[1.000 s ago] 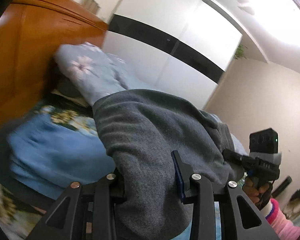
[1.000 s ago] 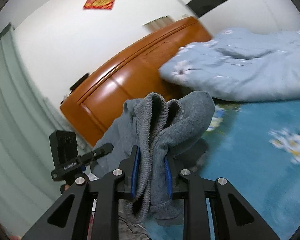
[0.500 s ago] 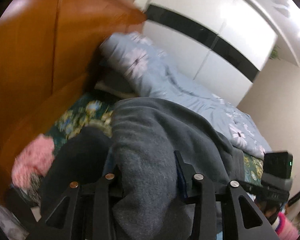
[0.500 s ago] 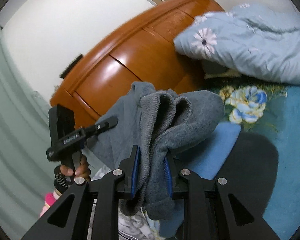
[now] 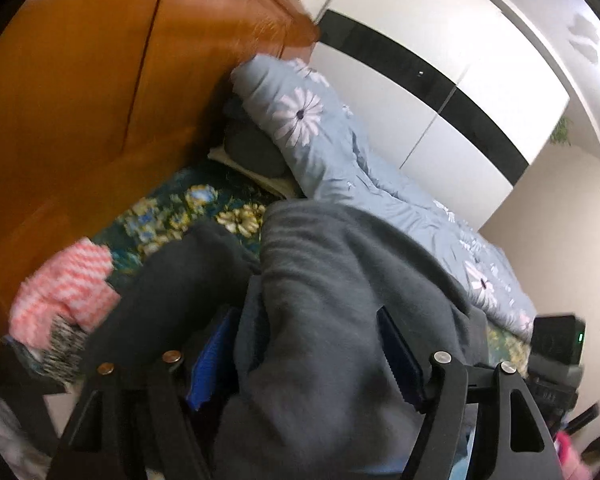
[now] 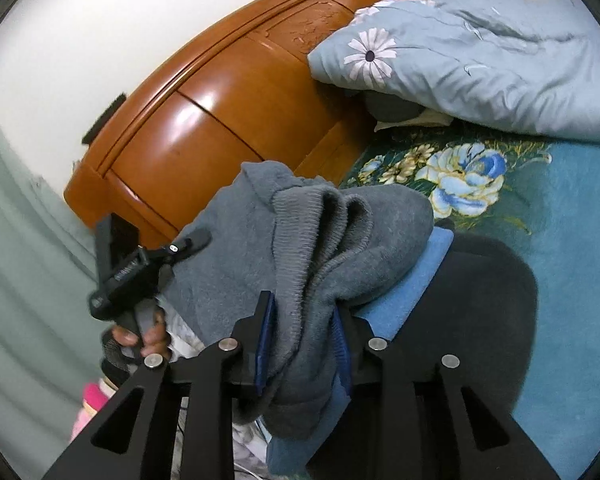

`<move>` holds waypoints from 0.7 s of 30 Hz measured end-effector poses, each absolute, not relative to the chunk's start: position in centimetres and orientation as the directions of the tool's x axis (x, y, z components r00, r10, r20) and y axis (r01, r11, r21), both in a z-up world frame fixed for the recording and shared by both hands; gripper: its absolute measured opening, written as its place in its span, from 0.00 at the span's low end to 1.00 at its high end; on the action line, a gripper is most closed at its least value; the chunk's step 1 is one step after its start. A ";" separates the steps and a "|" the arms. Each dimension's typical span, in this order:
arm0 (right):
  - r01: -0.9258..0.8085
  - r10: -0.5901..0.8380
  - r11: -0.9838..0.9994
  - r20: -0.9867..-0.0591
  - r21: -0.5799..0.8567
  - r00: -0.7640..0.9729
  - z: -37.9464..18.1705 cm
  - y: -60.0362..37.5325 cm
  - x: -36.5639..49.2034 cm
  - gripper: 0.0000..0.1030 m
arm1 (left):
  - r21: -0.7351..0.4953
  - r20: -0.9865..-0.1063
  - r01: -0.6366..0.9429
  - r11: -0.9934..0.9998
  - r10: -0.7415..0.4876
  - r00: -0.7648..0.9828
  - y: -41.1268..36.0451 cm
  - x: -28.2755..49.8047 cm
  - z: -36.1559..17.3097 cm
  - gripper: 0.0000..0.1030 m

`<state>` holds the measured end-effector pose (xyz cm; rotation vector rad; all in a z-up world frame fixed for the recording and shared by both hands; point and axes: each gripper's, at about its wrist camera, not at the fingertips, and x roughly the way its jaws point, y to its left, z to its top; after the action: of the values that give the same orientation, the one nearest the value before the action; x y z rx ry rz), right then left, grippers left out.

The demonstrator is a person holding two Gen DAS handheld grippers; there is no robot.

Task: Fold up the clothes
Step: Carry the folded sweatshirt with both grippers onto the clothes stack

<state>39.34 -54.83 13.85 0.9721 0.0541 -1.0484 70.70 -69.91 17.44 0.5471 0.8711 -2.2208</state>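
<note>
So the grey sweater (image 6: 340, 248) is bunched up and hanging between the two grippers, over the headboard end of the bed (image 6: 572, 280). It's slung across a dark piece of clothing (image 6: 480, 292) with a blue piece (image 6: 404, 292) lying on top of that, both already on the bed near that end. Its long run goes sideways from one hand to the other, so each gripper has one end of it and neither is really "nearer".

The right gripper (image 6: 304, 344) has its fingers narrow and pinched on the ribbed hem, several layers squashed together between the blue pads. The log nudge there is small, and the cloth looks clamped, so I'd call that a grip.

The left gripper (image 5: 300, 364) is the interesting one: its fingers have just been opening and now stand wide. The sweater is between them and draped over the front, but there's a visible gap by the blue pad (image 5: 210, 364) on one side, so I don't think it's pinched any more. In the right wrist view the person's hand (image 6: 140, 336) is down by the left edge of the bed.

My guess is the drop-off is underway, with the sweater's weight going down onto that stack. The right side has to let go too, or it'll drag the fold crooked.

Further out: pink checked cloth (image 5: 68, 284) by the wooden headboard (image 6: 220, 120), and the flowery duvet (image 6: 480, 60) piled along the far side.
</note>
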 end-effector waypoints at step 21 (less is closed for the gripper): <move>0.925 -0.744 0.209 -0.563 0.316 0.360 18.7 -57.3 42.8 0.35 | -0.098 -0.638 0.745 -0.660 -0.533 -0.556 -65.3 65.1 18.5 0.82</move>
<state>42.77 -57.26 18.74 0.6765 0.3173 -1.1878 65.12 -65.27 18.51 0.7486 0.4665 -2.2138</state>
